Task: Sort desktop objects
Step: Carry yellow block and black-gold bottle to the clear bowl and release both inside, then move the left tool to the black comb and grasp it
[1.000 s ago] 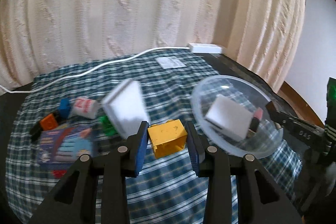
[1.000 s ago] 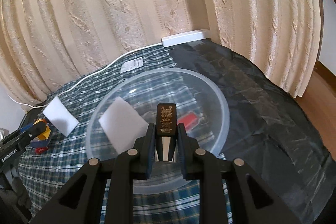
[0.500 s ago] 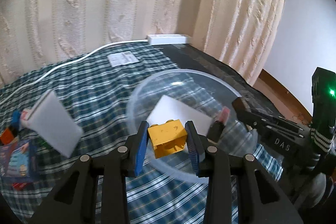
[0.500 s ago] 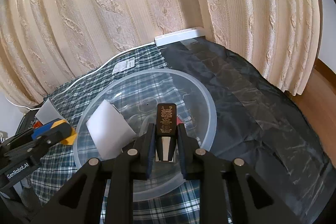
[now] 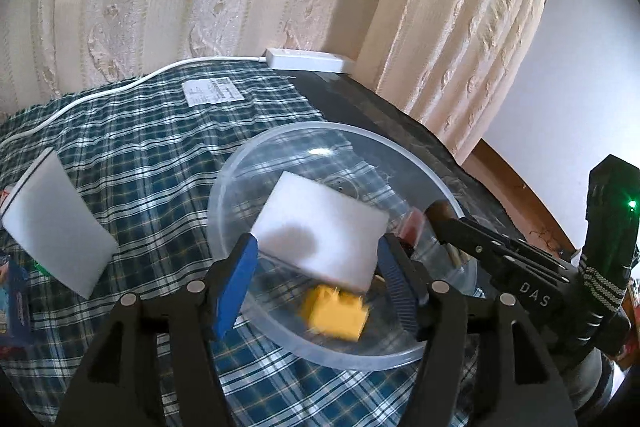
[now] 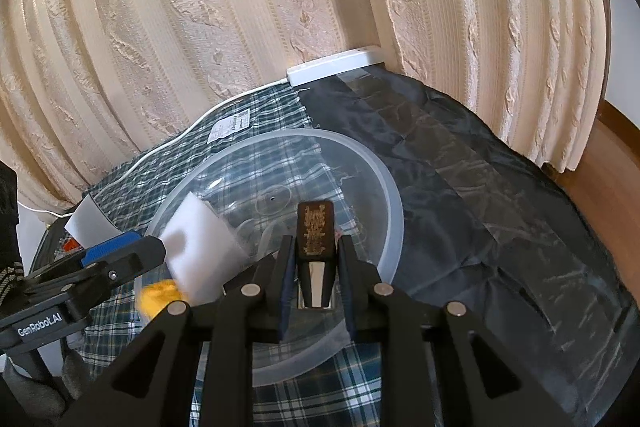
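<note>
Yellow brick drops into your clear bowl beside a white sponge; your left gripper has just opened, empty. Your right gripper clamps a black block; another sponge waits outside.

Backdrop: cream curtain with a raised swirl pattern hangs in heavy folds across the upper frame in both views.
Wall: plain pale wall at the right edge of the left wrist view.
Floor: brown wood floor at the right edge, below the curtain hem.
Table covering: blue-green plaid cloth on the left, black plastic sheet on the right.
Fixtures: white power strip at the curtain's foot; its white cable trails left.
Light: soft daylight.
</note>
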